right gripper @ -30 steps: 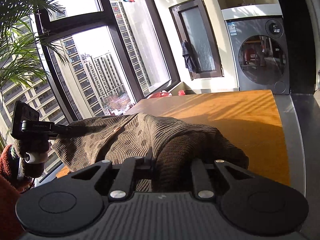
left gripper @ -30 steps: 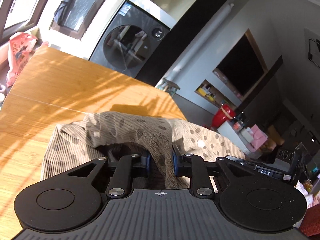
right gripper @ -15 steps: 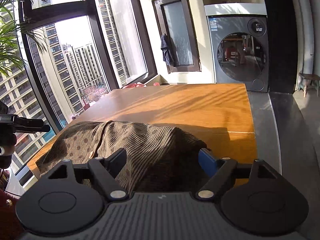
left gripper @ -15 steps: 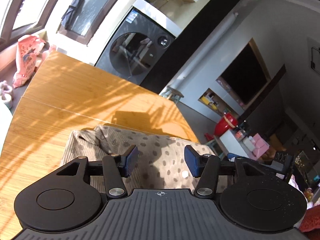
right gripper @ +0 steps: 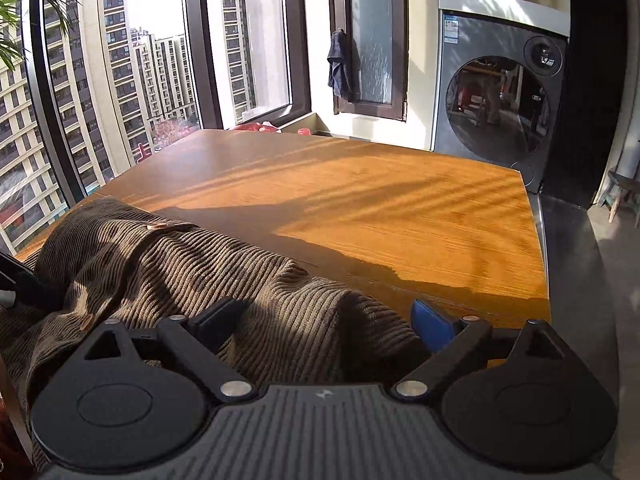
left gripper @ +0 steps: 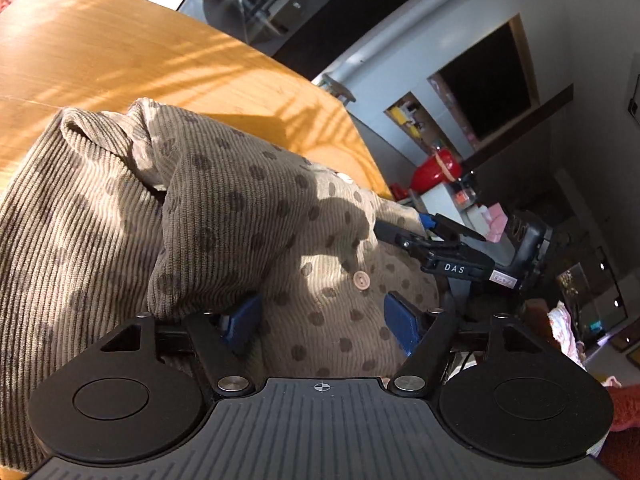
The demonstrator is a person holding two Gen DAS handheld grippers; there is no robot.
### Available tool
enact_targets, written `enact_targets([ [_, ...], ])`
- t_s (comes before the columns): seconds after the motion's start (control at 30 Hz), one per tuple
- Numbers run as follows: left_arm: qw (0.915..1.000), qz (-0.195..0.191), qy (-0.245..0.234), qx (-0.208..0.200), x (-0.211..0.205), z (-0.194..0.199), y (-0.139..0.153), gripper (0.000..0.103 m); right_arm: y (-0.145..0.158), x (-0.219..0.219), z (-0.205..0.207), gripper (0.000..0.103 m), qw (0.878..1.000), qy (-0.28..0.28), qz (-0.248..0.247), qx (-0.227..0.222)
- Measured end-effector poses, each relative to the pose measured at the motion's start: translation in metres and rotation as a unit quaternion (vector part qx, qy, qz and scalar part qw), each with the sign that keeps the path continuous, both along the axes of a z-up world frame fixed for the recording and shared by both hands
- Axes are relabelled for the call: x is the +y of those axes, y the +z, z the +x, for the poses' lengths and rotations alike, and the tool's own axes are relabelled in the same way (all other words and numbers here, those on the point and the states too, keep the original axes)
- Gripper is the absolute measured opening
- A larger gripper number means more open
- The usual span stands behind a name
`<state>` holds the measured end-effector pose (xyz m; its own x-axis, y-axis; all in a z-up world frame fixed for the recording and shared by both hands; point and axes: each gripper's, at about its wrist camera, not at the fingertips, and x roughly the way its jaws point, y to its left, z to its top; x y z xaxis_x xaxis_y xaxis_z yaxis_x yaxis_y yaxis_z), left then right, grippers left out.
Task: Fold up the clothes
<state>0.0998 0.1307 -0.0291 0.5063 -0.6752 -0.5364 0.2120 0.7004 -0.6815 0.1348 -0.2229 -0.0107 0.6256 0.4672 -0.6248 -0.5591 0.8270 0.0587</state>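
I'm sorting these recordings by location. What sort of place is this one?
Most likely a high-rise flat: a front-loading washing machine stands behind the wooden table, apartment towers fill the big window, and a wall-mounted television shows in the living area beyond.

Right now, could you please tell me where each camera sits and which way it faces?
Left wrist: on the open left gripper, facing the brown dotted corduroy garment, with the right gripper beyond.
Right wrist: on the open right gripper, facing across the orange wooden table to the windows.
Shared: garment, table, grey washing machine.
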Motion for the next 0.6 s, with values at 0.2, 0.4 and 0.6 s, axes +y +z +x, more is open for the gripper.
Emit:
enact_targets([
  [0.2, 0.9986, 0.046, 0.016, -0.02, -0.007, 0.085, 0.007, 0.068, -0.009, -0.016, 0.033, 0.096, 0.999, -0.048, 0.019, 0.014],
  [0.4, 0.9932, 0.079, 0.073, -0.046, -0.014, 0.132, 0.016, 0.07, -0.005, -0.018, 0.034, 0.099, 0.996, -0.089, 0.01, 0.006],
  [0.6, 0.9924, 0.037, 0.069, -0.095, -0.015, 0.084, 0.043, 0.085, 0.023, -0.025, 0.013, 0.099, 0.997, -0.071, 0.008, -0.043],
])
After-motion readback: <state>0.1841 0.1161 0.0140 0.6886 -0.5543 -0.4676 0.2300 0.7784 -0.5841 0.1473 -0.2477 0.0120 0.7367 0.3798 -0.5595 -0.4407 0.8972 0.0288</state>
